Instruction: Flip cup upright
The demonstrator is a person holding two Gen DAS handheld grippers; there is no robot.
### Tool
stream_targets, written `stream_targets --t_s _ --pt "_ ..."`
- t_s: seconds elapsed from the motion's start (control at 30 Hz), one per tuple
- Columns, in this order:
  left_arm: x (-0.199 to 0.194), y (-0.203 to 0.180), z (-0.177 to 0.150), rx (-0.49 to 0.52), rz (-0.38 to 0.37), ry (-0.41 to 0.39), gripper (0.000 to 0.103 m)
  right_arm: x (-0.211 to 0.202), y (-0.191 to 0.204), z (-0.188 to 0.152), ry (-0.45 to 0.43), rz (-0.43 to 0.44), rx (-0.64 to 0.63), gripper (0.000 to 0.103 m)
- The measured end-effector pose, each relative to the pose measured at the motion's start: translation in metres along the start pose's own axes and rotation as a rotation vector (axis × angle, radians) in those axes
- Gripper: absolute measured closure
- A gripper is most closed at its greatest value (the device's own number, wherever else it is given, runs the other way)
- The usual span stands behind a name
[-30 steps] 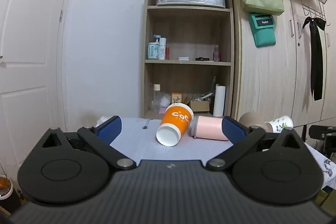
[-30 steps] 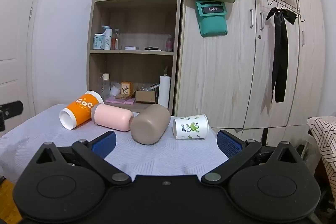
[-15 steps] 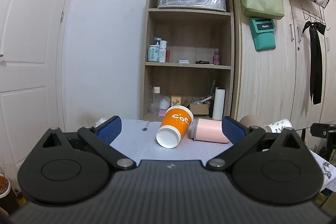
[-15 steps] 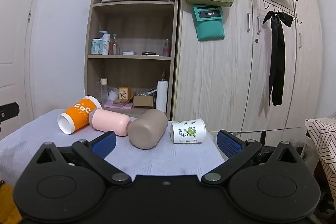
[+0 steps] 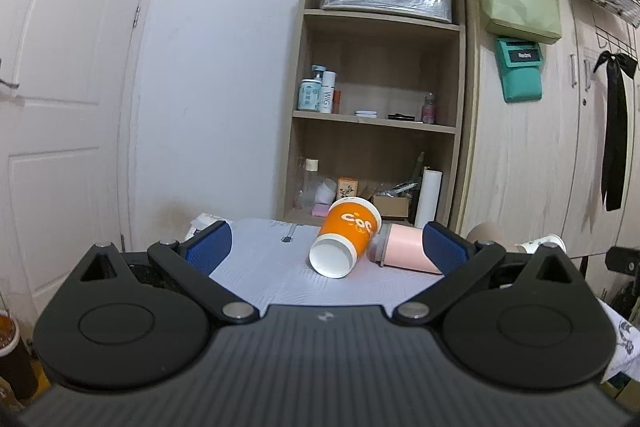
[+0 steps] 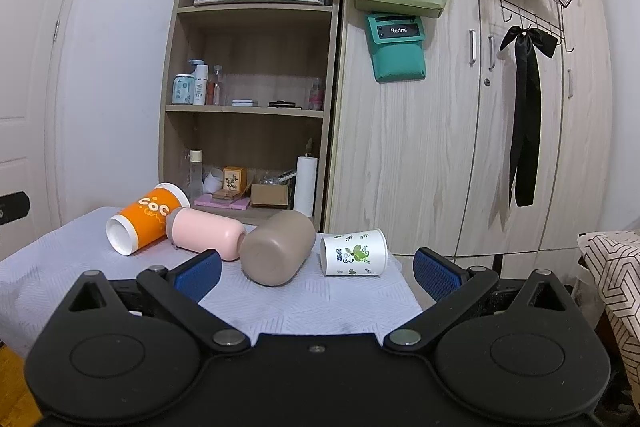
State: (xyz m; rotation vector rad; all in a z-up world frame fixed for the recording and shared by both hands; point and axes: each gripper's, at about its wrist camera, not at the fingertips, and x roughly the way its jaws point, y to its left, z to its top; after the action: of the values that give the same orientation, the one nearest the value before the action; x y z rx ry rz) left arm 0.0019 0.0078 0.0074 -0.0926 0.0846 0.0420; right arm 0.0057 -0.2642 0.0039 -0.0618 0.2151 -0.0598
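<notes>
Four cups lie on their sides in a row on the worktop (image 6: pixel 280 307), which has a pale textured cloth over it. Left to right in the right wrist view: orange cup (image 6: pixel 146 219), white mouth toward the camera and to the left; pink cup (image 6: pixel 206 233) touching the orange one; taupe cup (image 6: pixel 278 247), base toward the camera, touching the pink cup's end; white cup with green print (image 6: pixel 354 253) near the worktop's right edge, just beside the taupe one, narrow gap between.

Left tool (image 5: pixel 326 241): blue pads spread wide, nothing between them, low in front of the worktop. In the left wrist view the orange cup (image 5: pixel 346 237) sits between the pads but farther off, not touched. Pink cup (image 5: pixel 402 247) partly hidden behind the right pad. Taupe cup (image 5: pixel 486 231) and white cup (image 5: pixel 550 241) only peek out at far right.

Right tool (image 6: pixel 318 273): pads spread wide, empty, back from the cups. Taupe and white cups fall between the pads in view, none touched.

Behind the worktop: wooden shelf unit (image 6: pixel 248 107) with bottles and boxes, then a wooden wardrobe (image 6: pixel 440 147) to its right. No cup is upright.
</notes>
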Motion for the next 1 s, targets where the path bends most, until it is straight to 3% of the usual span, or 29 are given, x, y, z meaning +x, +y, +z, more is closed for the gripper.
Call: stream_targets --t_s 1.0 --pt "0.0019 -0.0028 -0.0058 0.011 -0.014 0.012 0.000 0.0036 0.0030 -0.0083 0.014 -0.001 -0.015 0.000"
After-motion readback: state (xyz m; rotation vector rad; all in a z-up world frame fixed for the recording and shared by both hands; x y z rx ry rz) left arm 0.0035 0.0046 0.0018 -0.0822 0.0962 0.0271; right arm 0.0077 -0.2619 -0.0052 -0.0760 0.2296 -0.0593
